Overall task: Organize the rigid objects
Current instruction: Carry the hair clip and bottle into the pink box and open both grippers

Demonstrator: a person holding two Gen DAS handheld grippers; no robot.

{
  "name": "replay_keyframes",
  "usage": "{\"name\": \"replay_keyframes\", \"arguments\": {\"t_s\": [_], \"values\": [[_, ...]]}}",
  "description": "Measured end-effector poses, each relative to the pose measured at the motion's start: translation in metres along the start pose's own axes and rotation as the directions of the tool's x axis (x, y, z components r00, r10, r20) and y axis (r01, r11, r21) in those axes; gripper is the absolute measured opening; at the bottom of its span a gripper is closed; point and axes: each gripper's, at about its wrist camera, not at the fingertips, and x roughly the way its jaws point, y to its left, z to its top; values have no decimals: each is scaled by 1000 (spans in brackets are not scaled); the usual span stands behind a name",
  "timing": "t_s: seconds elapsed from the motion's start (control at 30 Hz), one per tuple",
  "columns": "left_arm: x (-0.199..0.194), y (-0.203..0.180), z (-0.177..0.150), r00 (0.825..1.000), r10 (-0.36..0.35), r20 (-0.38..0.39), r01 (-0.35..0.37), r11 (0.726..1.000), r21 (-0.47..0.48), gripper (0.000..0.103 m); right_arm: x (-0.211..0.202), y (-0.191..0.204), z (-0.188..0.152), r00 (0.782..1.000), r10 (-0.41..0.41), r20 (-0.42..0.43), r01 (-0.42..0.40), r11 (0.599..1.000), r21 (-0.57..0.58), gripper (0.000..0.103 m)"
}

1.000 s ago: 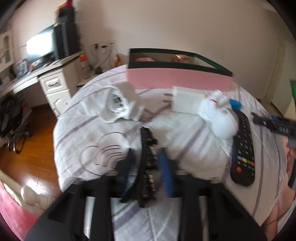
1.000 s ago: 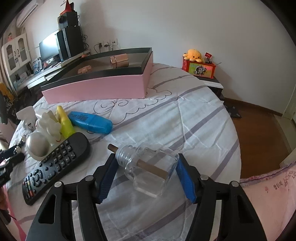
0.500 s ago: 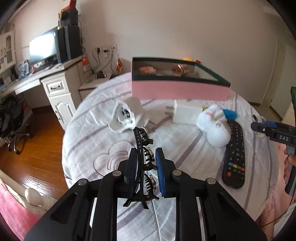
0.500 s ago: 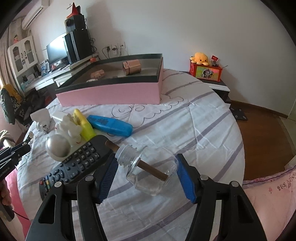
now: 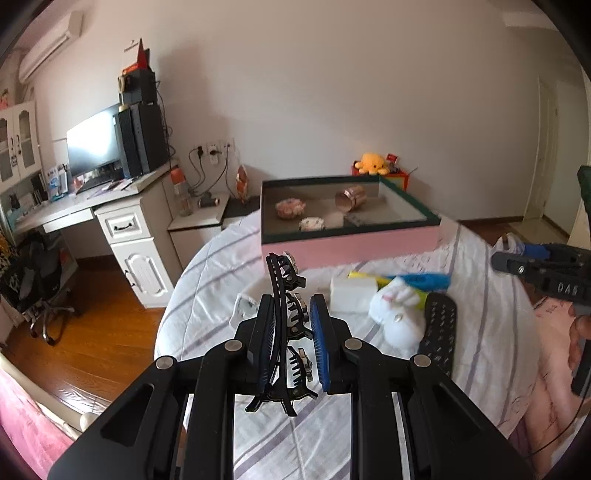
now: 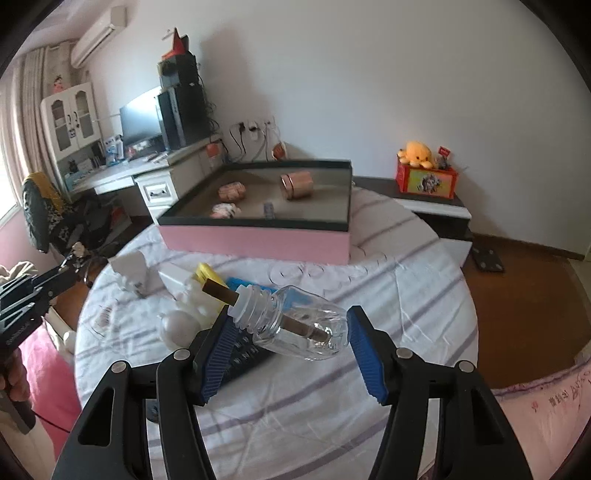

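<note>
Two fisheye views cover one round table from opposite ends. From the left wrist camera, the left gripper is clamped on a black hair claw clip, which stands nearly upright between the blue pads, raised above the cloth. Only this view shows the clip's teeth and metal studs; in the right wrist view it is a small shape at the tip of the far tool. The right wrist camera alone shows the right gripper holding a clear glass bottle with a brown stick through its neck, tilted and lifted over the black remote control; its pads sit against the bottle's neck and base.

Across the table, draped in a white cloth with lilac stripes, lie a white adapter, a white rabbit toy and a blue tube. Behind them sits the pink box with a dark rim, holding a copper tin and small pinkish items.

Around the table are a wooden floor, a white desk with a monitor, a wall air conditioner, and an orange plush octopus on a red box. Letters "DA" show on the right tool's body in the left view; writing on the pink bedding is unreadable.
</note>
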Motion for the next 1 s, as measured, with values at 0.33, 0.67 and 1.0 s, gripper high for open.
{"name": "replay_keyframes", "arguments": {"t_s": [0.33, 0.67, 1.0], "values": [[-27, -8, 44, 991, 16, 130, -17, 1000, 9, 20, -29, 23, 37, 993, 35, 112, -28, 998, -60, 62], [-22, -11, 79, 981, 55, 186, -63, 997, 40, 20, -23, 31, 72, 986, 54, 158, -37, 994, -108, 62], [47, -16, 116, 990, 65, 126, -76, 994, 81, 20, 34, 19, 101, 992, 68, 105, -56, 992, -115, 62]]}}
